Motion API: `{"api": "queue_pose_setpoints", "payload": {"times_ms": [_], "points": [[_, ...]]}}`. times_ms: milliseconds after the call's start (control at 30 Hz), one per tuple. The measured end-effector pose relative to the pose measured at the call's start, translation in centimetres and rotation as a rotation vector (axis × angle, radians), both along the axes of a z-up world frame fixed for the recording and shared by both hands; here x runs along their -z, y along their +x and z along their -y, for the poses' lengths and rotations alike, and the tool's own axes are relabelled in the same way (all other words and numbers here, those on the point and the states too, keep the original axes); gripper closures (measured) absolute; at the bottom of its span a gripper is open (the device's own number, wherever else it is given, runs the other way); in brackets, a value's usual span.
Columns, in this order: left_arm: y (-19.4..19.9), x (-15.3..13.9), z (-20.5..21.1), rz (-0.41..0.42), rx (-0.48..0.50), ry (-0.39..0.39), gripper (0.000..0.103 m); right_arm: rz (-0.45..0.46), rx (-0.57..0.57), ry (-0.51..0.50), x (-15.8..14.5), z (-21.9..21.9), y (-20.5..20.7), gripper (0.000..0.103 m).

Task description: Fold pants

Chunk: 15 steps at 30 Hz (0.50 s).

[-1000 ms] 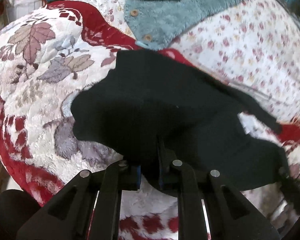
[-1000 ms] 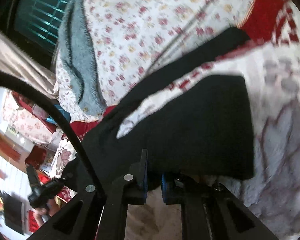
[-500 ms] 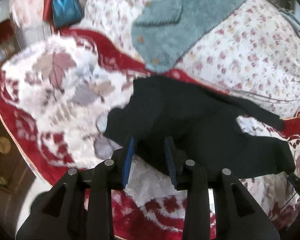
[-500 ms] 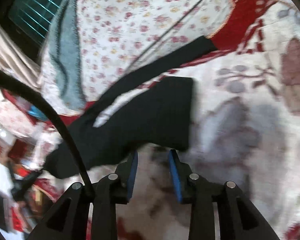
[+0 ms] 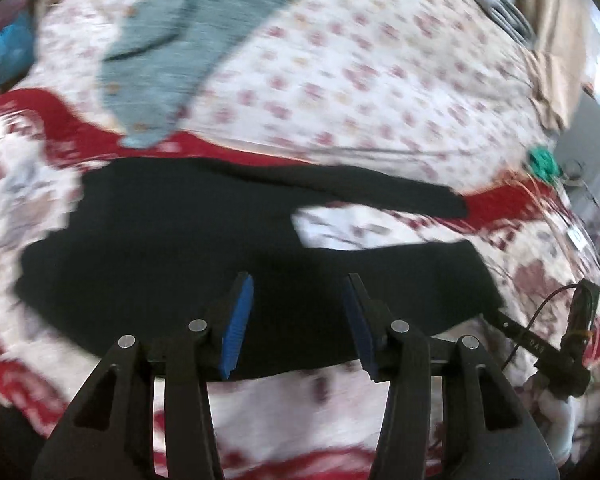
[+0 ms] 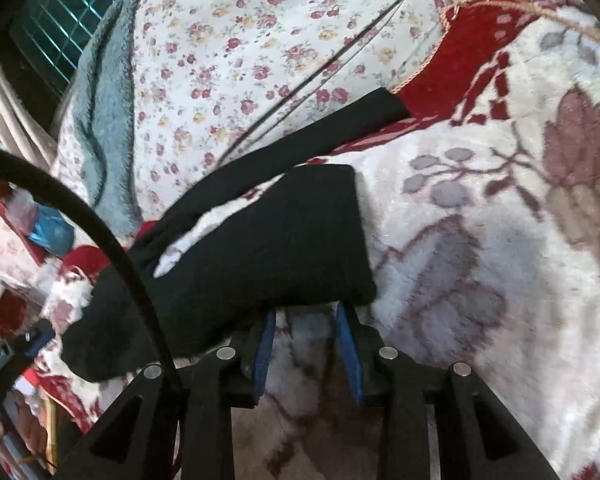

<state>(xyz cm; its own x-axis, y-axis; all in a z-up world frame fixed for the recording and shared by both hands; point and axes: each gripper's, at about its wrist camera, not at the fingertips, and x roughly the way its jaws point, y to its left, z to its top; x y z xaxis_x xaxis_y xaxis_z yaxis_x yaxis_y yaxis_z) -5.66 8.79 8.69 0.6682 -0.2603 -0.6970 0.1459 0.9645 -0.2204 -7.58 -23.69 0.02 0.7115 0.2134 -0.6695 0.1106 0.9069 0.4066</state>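
Note:
Black pants [image 5: 188, 248] lie flat on a red and white patterned blanket [image 5: 28, 208], one leg folded back over the body and the other leg stretched out toward the right. My left gripper [image 5: 298, 294] hovers above the near part of the pants, its jaws opening, with nothing between the blue pads. In the right wrist view the same pants [image 6: 268, 240] lie in front of my right gripper [image 6: 306, 320], which stands open just short of the folded leg's near edge, with only blanket between its fingers.
A white floral quilt [image 5: 360, 72] covers the far side of the bed, with a grey-blue fleece garment [image 5: 188, 40] on it. A thin dark cord [image 6: 332, 60] crosses the quilt. The other gripper [image 5: 556, 344] shows at the right edge.
Both grippers have let go of the pants and opened. The left one has lifted and pulled back, so more of the pants show. The right one has backed off the leg's edge.

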Motion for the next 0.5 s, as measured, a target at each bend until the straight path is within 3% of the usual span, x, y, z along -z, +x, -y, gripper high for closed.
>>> {"api": "queue_pose_setpoints", "payload": {"times_ms": [67, 167, 267, 400, 467, 500], "points": [[1.3, 0.5, 2.9, -0.016, 0.075, -0.022, 0.056, 0.01, 0.008, -0.054, -0.6, 0.1, -0.7, 0.063], [2.6, 1.3, 6.9, -0.024, 0.166, -0.039, 0.056, 0.026, 0.024, -0.091, -1.0, 0.9, -1.4, 0.057], [3.7, 2.4, 10.0, -0.054, 0.236, -0.044, 0.056, -0.003, 0.029, -0.064, 0.2, 1.8, -0.1, 0.057], [4.7, 4.2, 12.7, -0.103, 0.282, -0.036, 0.056, 0.064, -0.005, 0.014, 1.0, 1.9, 1.5, 0.057], [5.3, 5.3, 13.7, -0.135, 0.281, -0.015, 0.056, 0.061, -0.038, 0.012, 1.5, 1.4, 2.5, 0.08], [5.3, 5.7, 13.8, -0.148, 0.28, -0.011, 0.057, 0.056, -0.041, 0.001, 1.6, 1.1, 2.6, 0.082]]}}
